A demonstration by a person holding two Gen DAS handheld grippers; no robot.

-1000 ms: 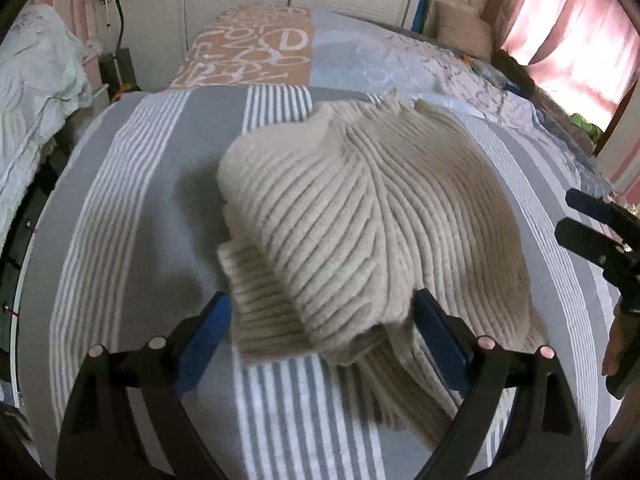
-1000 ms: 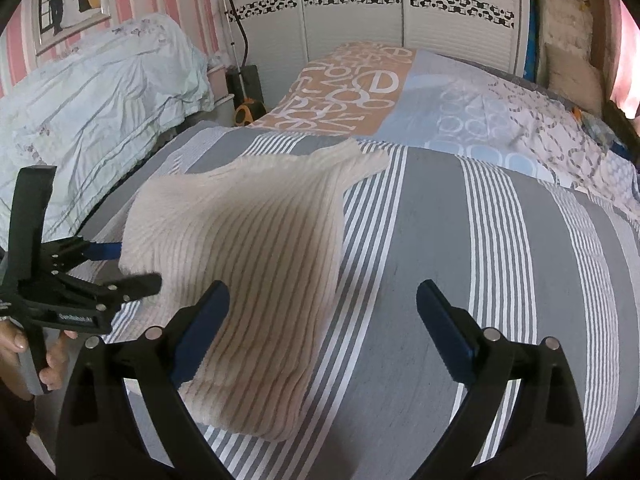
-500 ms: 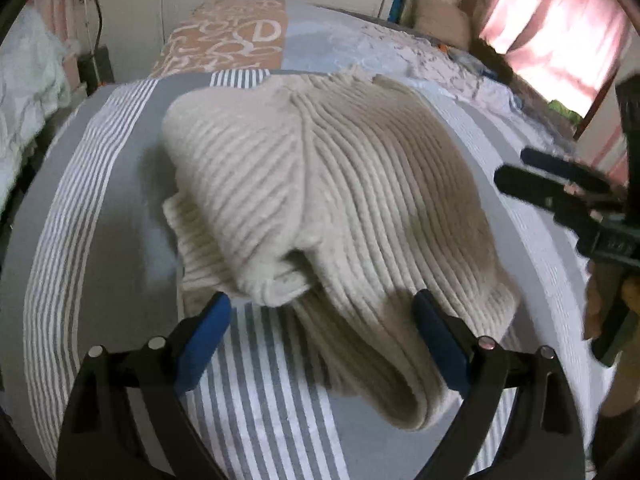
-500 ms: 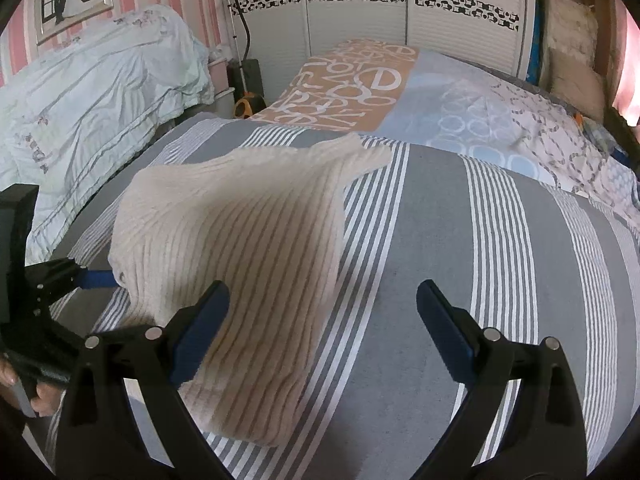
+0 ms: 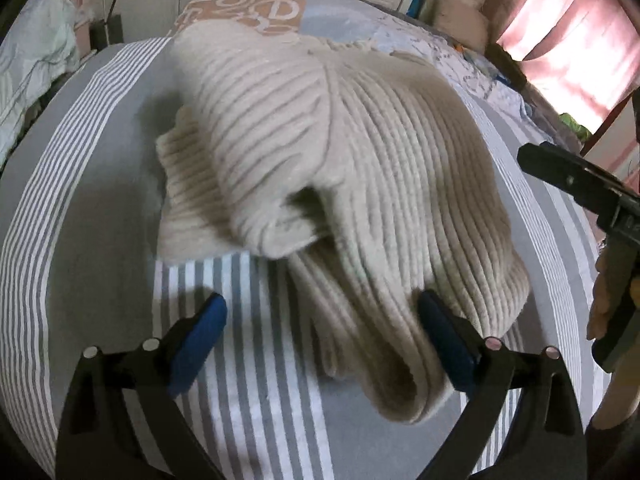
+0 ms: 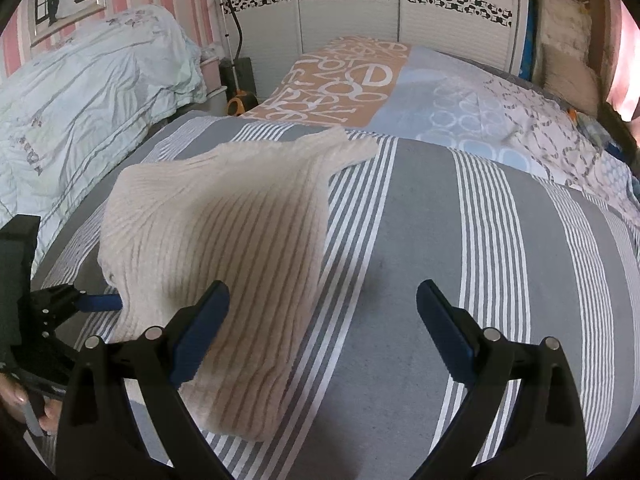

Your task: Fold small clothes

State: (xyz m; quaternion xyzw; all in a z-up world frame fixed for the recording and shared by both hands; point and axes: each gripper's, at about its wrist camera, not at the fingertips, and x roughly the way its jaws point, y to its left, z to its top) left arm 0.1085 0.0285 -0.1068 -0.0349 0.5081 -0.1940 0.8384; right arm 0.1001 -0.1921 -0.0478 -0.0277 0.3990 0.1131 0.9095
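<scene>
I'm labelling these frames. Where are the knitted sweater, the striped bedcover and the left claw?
knitted sweater (image 5: 400, 168): left wrist view, ribbed top layer.
striped bedcover (image 6: 420, 240): right wrist view, bare grey band.
left claw (image 5: 320, 340): left wrist view, midway between blue tips.

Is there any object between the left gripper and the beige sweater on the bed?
Nothing visible is in the way. The left gripper is open, and only bare striped bedcover lies between its fingers and the sweater. Its right finger is already beside the sweater's near fold.
</scene>
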